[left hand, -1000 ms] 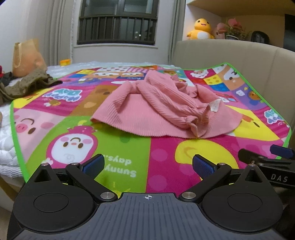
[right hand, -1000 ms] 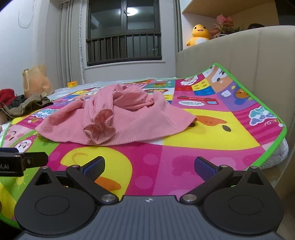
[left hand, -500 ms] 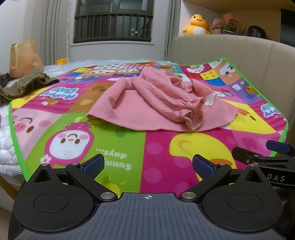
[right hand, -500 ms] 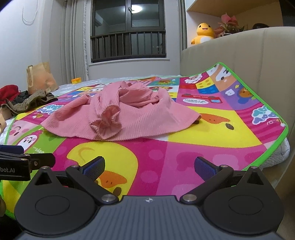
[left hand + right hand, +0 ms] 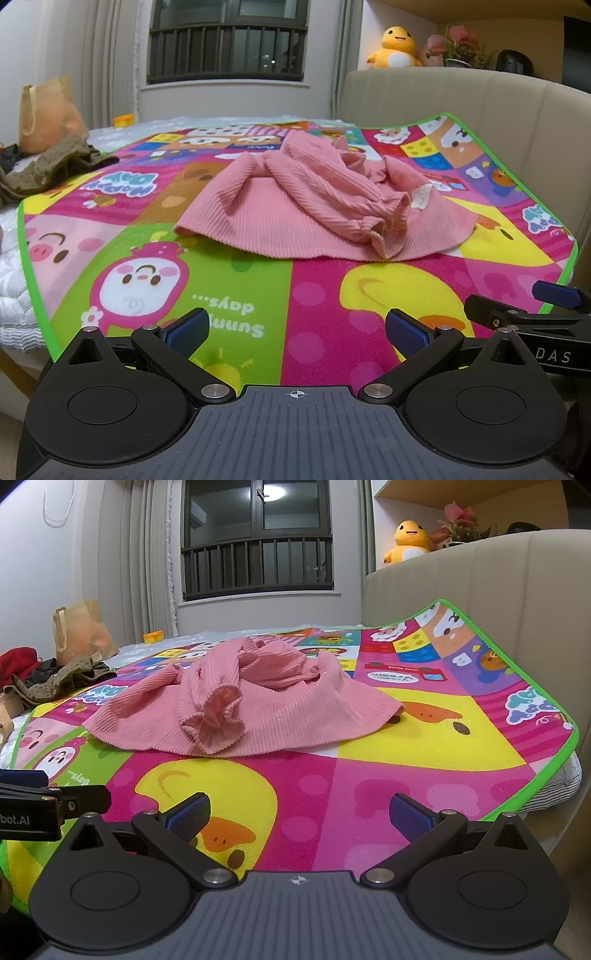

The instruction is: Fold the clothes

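A pink ribbed top [image 5: 310,206] [image 5: 255,709] lies crumpled on the colourful cartoon play mat [image 5: 229,295] [image 5: 424,746], its sleeves bunched across the body and one ruffled cuff turned toward me. My left gripper [image 5: 297,328] hovers open over the mat's near edge, well short of the garment, with nothing between its blue pads. My right gripper [image 5: 301,812] is open too, at about the same distance from the top. Each view catches the other gripper at its side edge.
A beige padded headboard [image 5: 480,107] [image 5: 480,579] rises on the right. Olive and dark clothes [image 5: 51,166] and a paper bag [image 5: 44,114] sit at the far left of the bed. The mat's green border [image 5: 546,771] marks the bed's right edge.
Both grippers have edged forward and tilted slightly down toward the mat; the pink top sits a little nearer in both views. The garment itself has not moved.
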